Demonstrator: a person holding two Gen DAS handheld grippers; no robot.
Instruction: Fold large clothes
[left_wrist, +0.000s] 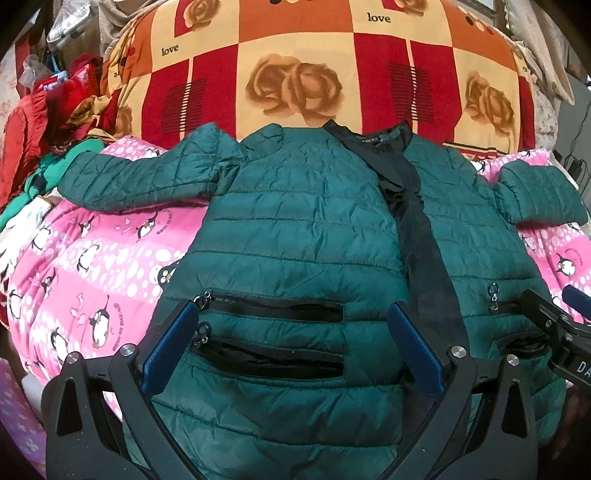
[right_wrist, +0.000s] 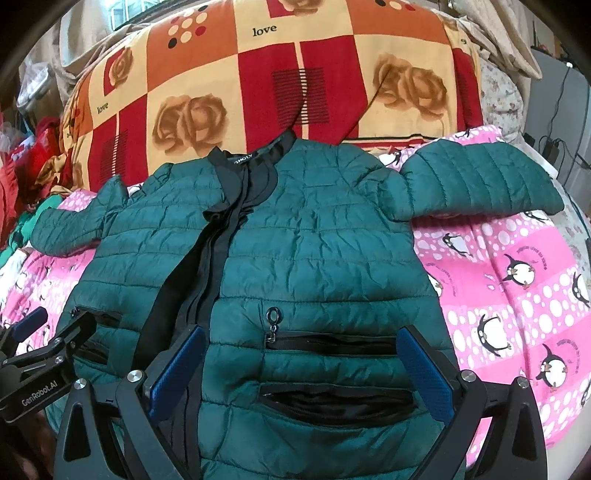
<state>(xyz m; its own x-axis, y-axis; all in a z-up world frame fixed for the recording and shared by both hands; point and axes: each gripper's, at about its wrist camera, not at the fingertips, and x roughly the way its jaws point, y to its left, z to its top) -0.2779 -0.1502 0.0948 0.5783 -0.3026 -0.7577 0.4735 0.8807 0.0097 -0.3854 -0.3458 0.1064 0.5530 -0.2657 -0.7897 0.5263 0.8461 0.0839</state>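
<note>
A dark green quilted puffer jacket (left_wrist: 295, 221) lies flat, front up, on a pink penguin blanket (left_wrist: 92, 266). Its black zipper placket (left_wrist: 417, 229) runs down the middle and both sleeves are spread out to the sides. My left gripper (left_wrist: 291, 325) is open above the jacket's left pockets, its blue pads wide apart. My right gripper (right_wrist: 301, 350) is open above the right pockets of the jacket (right_wrist: 314, 240). Each gripper shows at the edge of the other's view, the right gripper (left_wrist: 561, 325) and the left gripper (right_wrist: 40, 339).
A red, orange and cream rose-patterned blanket (left_wrist: 295, 74) is heaped behind the jacket. A pile of red and green clothes (left_wrist: 44, 129) lies at the far left. Cables and a grey surface (right_wrist: 561, 129) are at the far right.
</note>
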